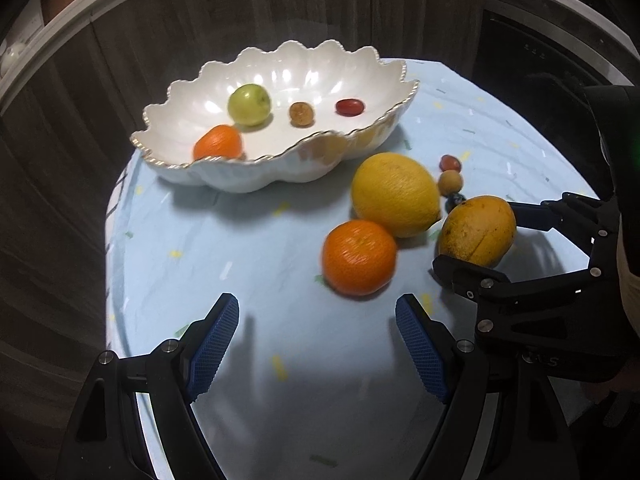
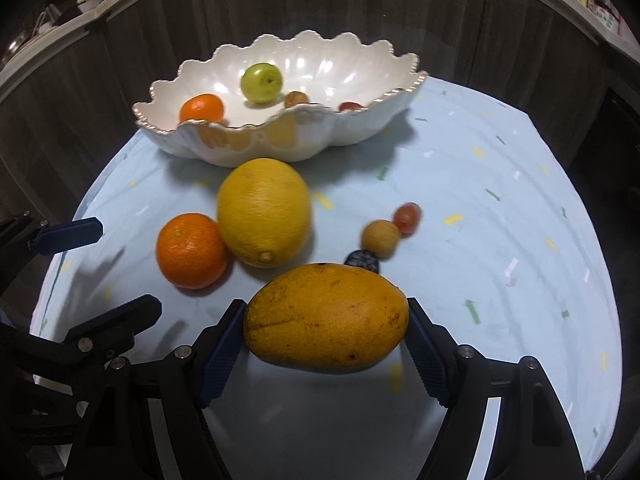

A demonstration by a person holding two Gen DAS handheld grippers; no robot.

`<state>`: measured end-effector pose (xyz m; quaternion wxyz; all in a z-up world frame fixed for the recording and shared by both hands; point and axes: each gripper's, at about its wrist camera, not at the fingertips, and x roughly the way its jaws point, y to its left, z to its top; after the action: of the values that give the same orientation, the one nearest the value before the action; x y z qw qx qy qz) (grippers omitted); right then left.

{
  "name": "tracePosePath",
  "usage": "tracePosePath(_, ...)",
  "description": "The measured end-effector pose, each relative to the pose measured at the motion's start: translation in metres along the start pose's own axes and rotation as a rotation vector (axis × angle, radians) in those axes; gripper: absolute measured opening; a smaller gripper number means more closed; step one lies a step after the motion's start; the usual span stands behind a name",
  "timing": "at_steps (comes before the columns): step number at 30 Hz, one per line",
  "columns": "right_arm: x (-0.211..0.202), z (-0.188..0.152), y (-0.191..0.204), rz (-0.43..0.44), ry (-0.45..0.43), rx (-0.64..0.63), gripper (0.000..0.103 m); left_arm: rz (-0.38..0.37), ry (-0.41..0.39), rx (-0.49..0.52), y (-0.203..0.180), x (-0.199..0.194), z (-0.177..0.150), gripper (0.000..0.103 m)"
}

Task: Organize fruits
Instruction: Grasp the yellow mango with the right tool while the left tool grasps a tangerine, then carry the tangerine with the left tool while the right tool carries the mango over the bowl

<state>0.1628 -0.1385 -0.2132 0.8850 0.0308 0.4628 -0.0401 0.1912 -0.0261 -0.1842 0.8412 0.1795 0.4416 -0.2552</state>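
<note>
Writing: faint embossed letters are seen on the right tongs' [image 1: 476, 236] body, too blurred to be read.
Right tongs: closed on the mango [image 2: 326, 318], in front of the bowl [image 2: 384, 116].
Left tongs [image 1: 316, 344]: held wide, nothing between.
Hidden: a dark fruit [image 2: 362, 261] is half covered behind the mango.

2 oranges [image 2: 191, 251], 1 lemon [image 2: 264, 212], 1 mango [image 2: 326, 317], 1 green apple [image 2: 261, 82], 1 bowl [image 2: 360, 128], 2 grippers [image 1: 316, 344]
</note>
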Motion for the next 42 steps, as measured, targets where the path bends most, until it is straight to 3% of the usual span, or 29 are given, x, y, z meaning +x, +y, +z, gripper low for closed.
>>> tracePosePath(6,-0.004,0.004,-0.021,-0.037,0.002,0.042,0.077,-0.039,-0.020,0.001,-0.012,0.008,0.013,0.079)
tracePosePath(9,-0.004,0.005,-0.028,-0.042,-0.002,0.059,0.077,-0.042,-0.017,0.007,-0.016,0.017,0.020,0.066)
tracePosePath(15,-0.001,0.007,-0.037,-0.052,0.000,0.082,0.077,-0.065,-0.016,0.009,-0.021,0.027,0.023,0.061)
tracePosePath(20,-0.001,0.006,-0.034,-0.047,-0.010,0.068,0.076,-0.037,-0.012,0.002,-0.018,0.033,0.022,0.047)
tracePosePath(42,-0.027,0.015,-0.040,-0.030,-0.087,0.083,0.076,-0.013,-0.034,-0.078,-0.020,0.006,0.023,0.044)
